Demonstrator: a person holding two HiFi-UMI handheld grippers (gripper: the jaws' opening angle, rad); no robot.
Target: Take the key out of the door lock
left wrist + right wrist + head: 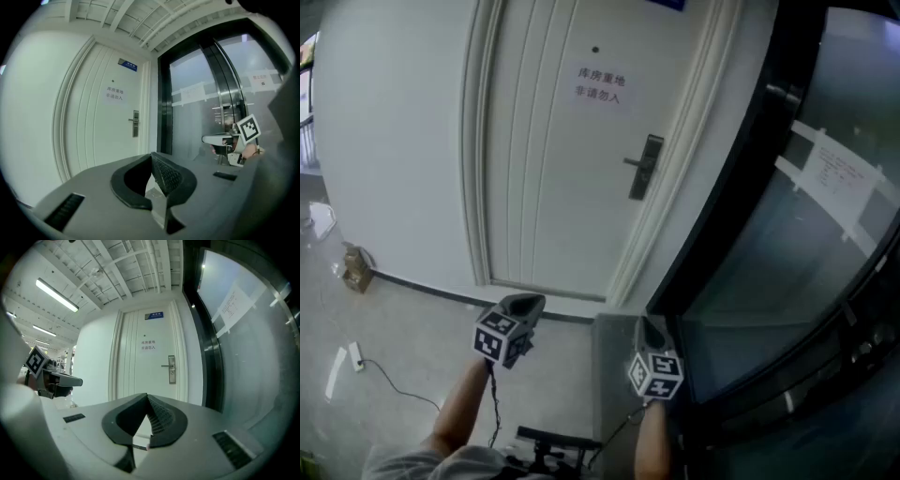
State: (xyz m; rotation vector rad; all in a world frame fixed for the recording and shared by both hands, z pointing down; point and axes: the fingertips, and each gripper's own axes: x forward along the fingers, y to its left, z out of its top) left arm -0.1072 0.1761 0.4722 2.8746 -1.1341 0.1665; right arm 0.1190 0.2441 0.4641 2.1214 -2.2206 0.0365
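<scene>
grippers: left gripper (521,304) and right gripper (651,326) both have jaws together at the tips, nothing between them. door lock (645,167) sits on the white door (546,178), well apart from both; key too small to make out. risk: if the jaws don't part before the reach, they may knock the key or handle. pale glossy floor (412,319); dark glass wall (787,244) at right; paper notice (600,85) on door.
</scene>
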